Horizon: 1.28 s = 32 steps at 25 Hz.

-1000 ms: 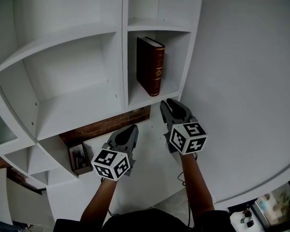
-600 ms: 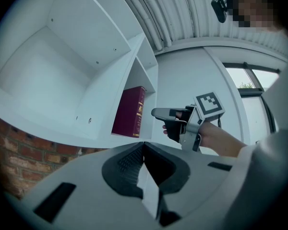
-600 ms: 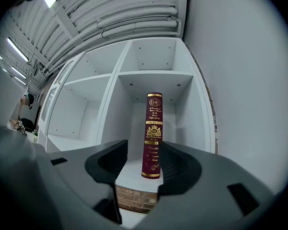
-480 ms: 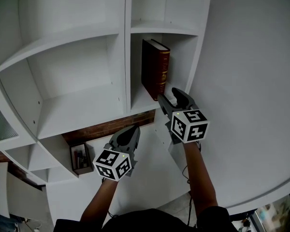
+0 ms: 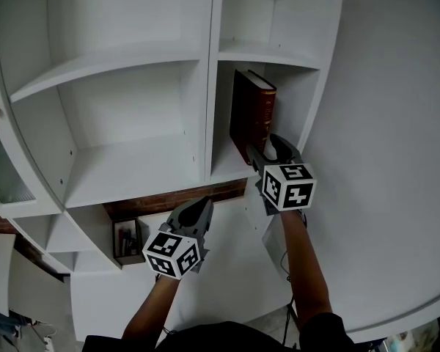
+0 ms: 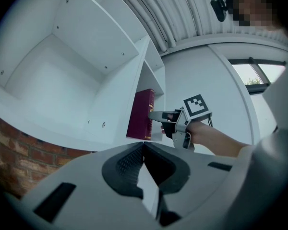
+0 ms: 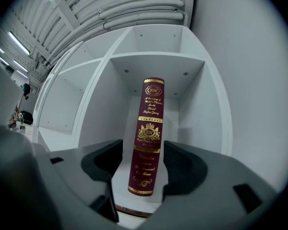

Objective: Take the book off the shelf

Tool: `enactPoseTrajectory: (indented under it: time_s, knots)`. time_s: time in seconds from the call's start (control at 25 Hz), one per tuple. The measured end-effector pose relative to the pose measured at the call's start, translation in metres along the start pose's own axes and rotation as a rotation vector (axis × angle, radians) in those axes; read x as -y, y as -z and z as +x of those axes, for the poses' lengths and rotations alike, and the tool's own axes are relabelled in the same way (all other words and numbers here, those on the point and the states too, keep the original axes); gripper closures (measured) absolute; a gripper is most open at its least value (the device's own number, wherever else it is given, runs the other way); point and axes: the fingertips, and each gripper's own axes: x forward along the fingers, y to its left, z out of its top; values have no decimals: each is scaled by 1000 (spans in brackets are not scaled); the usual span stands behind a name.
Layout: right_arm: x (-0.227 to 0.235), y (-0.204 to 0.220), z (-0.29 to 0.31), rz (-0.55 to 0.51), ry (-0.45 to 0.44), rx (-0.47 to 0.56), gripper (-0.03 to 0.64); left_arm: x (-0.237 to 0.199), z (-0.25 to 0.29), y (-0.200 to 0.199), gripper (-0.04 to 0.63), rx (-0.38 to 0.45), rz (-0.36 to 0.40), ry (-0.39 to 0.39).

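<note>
We see the book point(image 5: 253, 116) – dark red, with gold lettering on its spine – standing nearly upright in the narrow compartment of the white shelf point(image 5: 132, 163), right of centre in the upper half of the head view. It rests on that compartment's floor with its spine facing out, alone there.

The right gripper point(image 5: 268, 149) is at the book's lower front edge. Its jaws have just been opening and stand wide apart, with the lower part of the spine in the gap between them; in the right gripper view a strip of white shelf shows on either side of the spine, so the pads do not press on it.

The left gripper point(image 5: 202, 205) hangs lower in the frame, left of centre, in front of the brick strip point(image 5: 169, 196) under the shelf – jaws together, nothing between them.
</note>
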Motion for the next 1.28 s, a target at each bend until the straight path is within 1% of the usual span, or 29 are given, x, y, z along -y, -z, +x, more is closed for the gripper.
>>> enactPoseTrajectory:
  time_s: [0.12, 0.28, 0.6, 0.88, 1.28]
  knots:
    - [2, 0, 10, -6, 4, -5, 350, -6, 0, -1, 580, 3, 0, -15]
    - [8, 1, 21, -31, 34, -13, 350, -15, 0, 0, 580, 4, -1, -35]
    - [9, 9, 41, -20, 29, -39, 350, -26, 1, 4, 580, -3, -4, -53]
    - [8, 9, 54, -21, 28, -40, 351, -37, -1, 5, 580, -5, -1, -74]
    - [10, 12, 64, -15, 28, -44, 351, -36, -3, 0, 580, 0, 1, -70]
